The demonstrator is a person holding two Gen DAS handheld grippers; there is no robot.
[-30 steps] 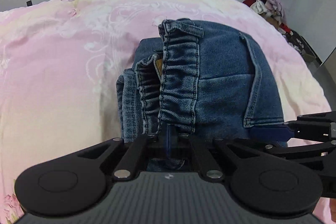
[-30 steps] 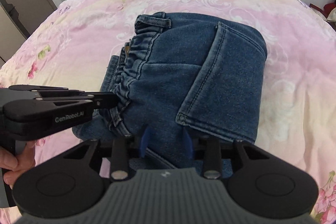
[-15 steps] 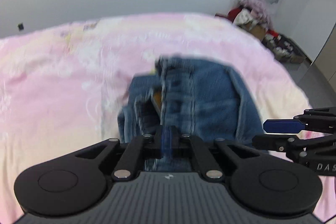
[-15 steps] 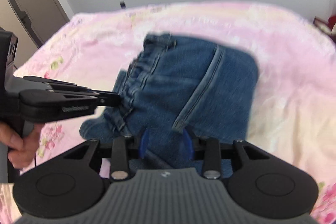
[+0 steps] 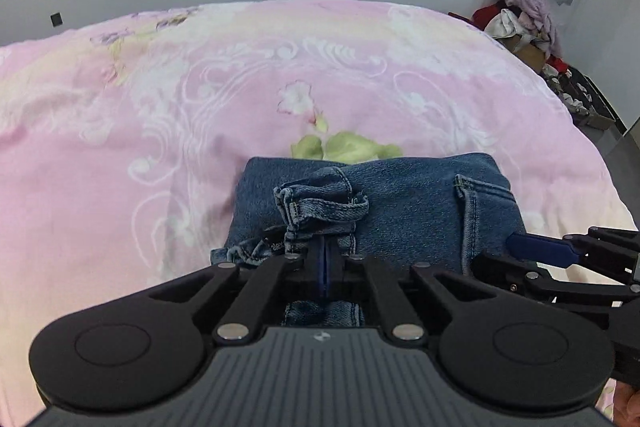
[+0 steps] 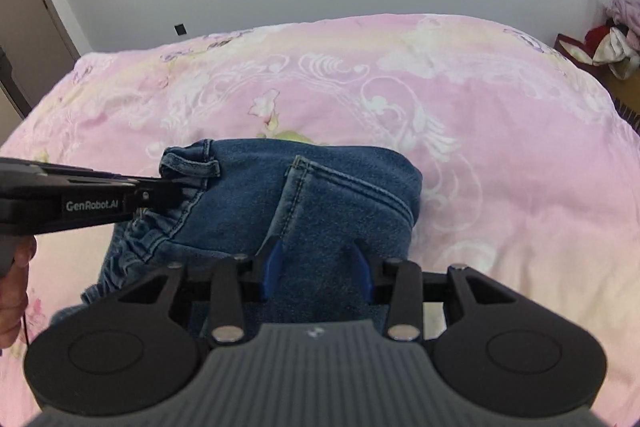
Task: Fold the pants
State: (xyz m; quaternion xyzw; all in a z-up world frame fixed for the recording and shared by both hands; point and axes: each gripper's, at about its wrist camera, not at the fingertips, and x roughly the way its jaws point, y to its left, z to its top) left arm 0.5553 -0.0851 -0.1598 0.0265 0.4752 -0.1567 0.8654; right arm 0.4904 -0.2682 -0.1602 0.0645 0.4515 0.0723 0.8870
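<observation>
Right wrist view: "GenRobot.AI" is being read in white print on the side of the left gripper (image 6: pixel 176 193), which is reaching in level from the left, a bare hand (image 6: pixel 14 291) showing behind it. Its fingers are being held pinched together on the waistband of the folded pants (image 6: pixel 332 203), which are lying on the pink floral bedspread (image 6: pixel 500 131). The right gripper (image 6: pixel 318 269) is being held with its blue fingertips (image 6: pixel 274 263) parted, denim sitting between them; contact cannot be told.
</observation>
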